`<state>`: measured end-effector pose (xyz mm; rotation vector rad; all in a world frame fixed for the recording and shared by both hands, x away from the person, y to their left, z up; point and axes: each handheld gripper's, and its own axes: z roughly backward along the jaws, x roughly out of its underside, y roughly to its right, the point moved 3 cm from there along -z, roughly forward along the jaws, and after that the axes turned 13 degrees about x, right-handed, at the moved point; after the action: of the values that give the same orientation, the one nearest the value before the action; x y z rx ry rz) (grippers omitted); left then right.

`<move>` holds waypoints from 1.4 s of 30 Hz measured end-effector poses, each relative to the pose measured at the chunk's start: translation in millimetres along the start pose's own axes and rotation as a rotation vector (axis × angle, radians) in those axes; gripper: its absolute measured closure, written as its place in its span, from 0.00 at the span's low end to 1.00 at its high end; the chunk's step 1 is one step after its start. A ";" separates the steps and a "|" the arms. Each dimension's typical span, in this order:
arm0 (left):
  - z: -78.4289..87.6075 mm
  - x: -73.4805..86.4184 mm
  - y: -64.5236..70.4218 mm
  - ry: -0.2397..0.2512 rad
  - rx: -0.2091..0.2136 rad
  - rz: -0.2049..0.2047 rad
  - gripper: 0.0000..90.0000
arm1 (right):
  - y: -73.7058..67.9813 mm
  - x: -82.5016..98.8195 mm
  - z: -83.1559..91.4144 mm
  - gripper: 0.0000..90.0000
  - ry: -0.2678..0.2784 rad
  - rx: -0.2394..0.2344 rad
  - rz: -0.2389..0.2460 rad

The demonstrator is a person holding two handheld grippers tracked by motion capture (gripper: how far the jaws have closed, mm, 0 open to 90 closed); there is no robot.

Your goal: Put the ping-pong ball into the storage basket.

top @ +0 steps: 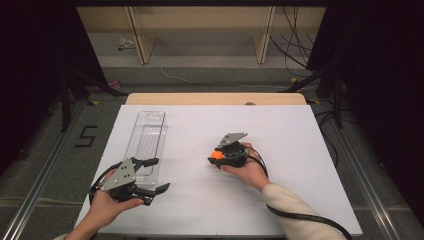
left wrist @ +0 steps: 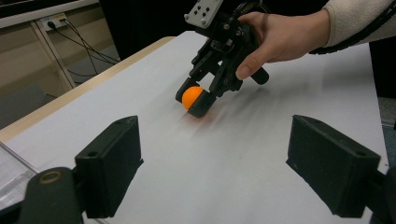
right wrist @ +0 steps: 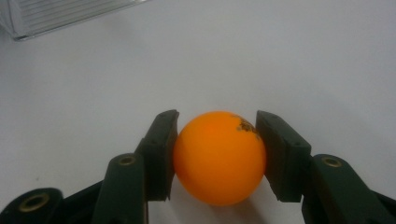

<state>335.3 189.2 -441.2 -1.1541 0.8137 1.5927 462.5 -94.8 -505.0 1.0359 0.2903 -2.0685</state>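
- Nearest to us, at the front left corner of the bench (top: 300, 200), our left hand (top: 102, 210) holds the left hand-held gripper (top: 156, 175). Its jaws are spread wide and nothing is between them; they point toward the middle of the white surface.
- Just beyond this gripper, a clear plastic tray (top: 146, 137) lies on the left part of the bench, with its long side running away from us. The upper jaw of the left gripper reaches over the near end of the tray in the high view; we cannot tell if it touches.
- Near the middle of the bench, our right hand (top: 248, 167) holds the right hand-held gripper (top: 216, 155), tilted down to the surface.
- This gripper is pinching an orange ball (right wrist: 219, 156): in the right gripper view both pads press on the sides of the ball, which has a small dark mark on top. The ball is low over the white surface, well apart from the tray.
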 end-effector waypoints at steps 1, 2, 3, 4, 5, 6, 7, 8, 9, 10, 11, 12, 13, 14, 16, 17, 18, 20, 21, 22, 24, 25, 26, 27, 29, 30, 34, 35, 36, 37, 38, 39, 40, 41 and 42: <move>0.0 0.0 0.0 0.000 0.000 0.000 0.19 | 0.2 -0.4 0.3 0.57 0.001 0.001 0.000; 0.0 0.1 -0.1 0.000 0.000 0.000 0.19 | 0.4 -0.9 0.6 0.57 0.006 0.001 0.001; 0.0 0.1 -0.1 0.000 0.000 0.000 0.19 | 0.6 -1.5 1.1 0.57 0.008 0.002 0.001; 0.0 0.0 -0.1 0.000 0.000 0.000 0.19 | 0.7 -2.0 1.5 0.57 0.010 0.002 0.001; 0.1 0.0 -0.1 0.000 0.000 0.000 0.19 | 0.7 -2.7 2.2 0.57 0.011 0.002 -0.002; 0.1 0.0 0.0 0.000 0.000 0.000 0.19 | 1.0 -3.7 2.7 0.57 0.017 0.003 -0.002; 0.1 0.0 -0.1 0.000 0.000 0.000 0.19 | 1.1 -4.6 3.5 0.57 0.019 0.003 -0.004; 0.1 0.0 -0.1 0.000 0.000 0.000 0.19 | 1.1 -5.5 4.2 0.57 0.022 0.004 -0.004; 0.0 0.0 -0.1 0.000 -0.001 0.000 0.19 | 1.0 -6.3 4.9 0.57 0.023 0.004 -0.005; 0.0 0.1 -0.1 0.000 -0.001 0.000 0.19 | 1.4 -7.1 5.3 0.57 0.028 0.004 -0.002; 0.0 0.0 0.0 0.000 0.000 0.000 0.19 | 1.6 -7.9 5.8 0.57 0.031 0.005 -0.003; 0.1 0.0 0.0 0.000 0.000 -0.001 0.19 | 1.8 -8.5 6.4 0.57 0.032 0.005 -0.004; 0.1 0.0 -0.1 0.000 -0.001 0.000 0.19 | 2.0 -9.2 6.7 0.57 0.037 0.006 -0.006; 0.1 0.0 -0.1 0.000 -0.001 0.000 0.19 | 2.4 -9.9 7.0 0.57 0.039 0.007 -0.006; 0.1 0.0 -0.1 0.000 -0.001 -0.001 0.19 | 3.1 -11.1 7.8 0.57 0.043 0.008 -0.008; 0.1 0.0 0.0 0.000 0.000 -0.001 0.19 | 3.3 -11.7 8.3 0.57 0.046 0.009 -0.009; 0.1 0.0 0.0 0.000 0.000 -0.001 0.19 | 3.8 -12.3 8.7 0.57 0.048 0.010 -0.009; 0.1 0.0 -0.1 0.000 0.000 -0.001 0.19 | 4.3 -13.4 9.4 0.57 0.054 0.011 -0.011; 0.1 0.0 -0.1 0.000 0.000 -0.001 0.19 | 4.5 -14.0 9.9 0.57 0.055 0.011 -0.011; 0.1 0.0 -0.1 0.000 0.000 -0.001 0.19 | 4.6 -14.6 10.3 0.57 0.058 0.009 -0.012; 0.1 0.0 0.0 0.000 0.000 -0.001 0.19 | 4.7 -16.0 11.1 0.57 0.062 0.011 -0.011; 0.1 0.0 0.0 0.000 -0.001 -0.001 0.19 | 4.6 -16.6 11.4 0.57 0.063 0.011 -0.012; 0.1 0.0 -0.1 -0.001 -0.001 -0.001 0.19 | 4.9 -17.7 11.8 0.57 0.067 0.011 -0.012; 0.1 0.0 -0.1 0.000 -0.001 -0.001 0.19 | 5.3 -18.5 12.4 0.57 0.069 0.012 -0.011; 0.0 0.1 -0.1 0.000 0.000 -0.001 0.19 | 5.8 -20.0 12.9 0.57 0.076 0.014 -0.013; 0.0 0.1 -0.1 0.000 0.000 0.000 0.19 | 6.1 -20.6 13.4 0.57 0.077 0.013 -0.013; 0.1 0.1 -0.1 0.000 0.000 -0.001 0.19 | 6.7 -22.5 14.1 0.57 0.082 0.015 -0.015; 0.0 0.1 -0.1 -0.001 0.000 -0.001 0.19 | 6.7 -22.9 14.3 0.57 0.084 0.016 -0.015; 0.0 0.1 -0.1 0.000 0.000 -0.001 0.19 | 6.8 -23.3 14.5 0.57 0.084 0.016 -0.015; 0.0 0.1 -0.1 0.000 0.000 0.000 0.19 | 6.8 -23.8 14.6 0.57 0.086 0.017 -0.014; 0.0 0.1 -0.1 0.000 0.000 0.000 0.19 | 6.6 -24.1 14.7 0.57 0.085 0.015 -0.015; 0.0 0.1 -0.2 0.000 0.000 0.000 0.19 | 6.4 -24.6 14.7 0.57 0.087 0.017 -0.014; 0.0 0.2 -0.2 0.000 0.000 0.000 0.19 | 6.3 -24.9 14.5 0.57 0.089 0.018 -0.012; 0.0 0.2 -0.2 0.000 0.000 0.000 0.19 | 6.1 -25.3 14.4 0.57 0.090 0.017 -0.012; 0.0 0.2 -0.2 0.000 0.000 0.000 0.19 | 6.0 -25.7 14.3 0.57 0.090 0.016 -0.012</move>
<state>335.5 189.3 -441.3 -1.1539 0.8140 1.5924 467.9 -92.0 -475.7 1.1414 0.3260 -2.0412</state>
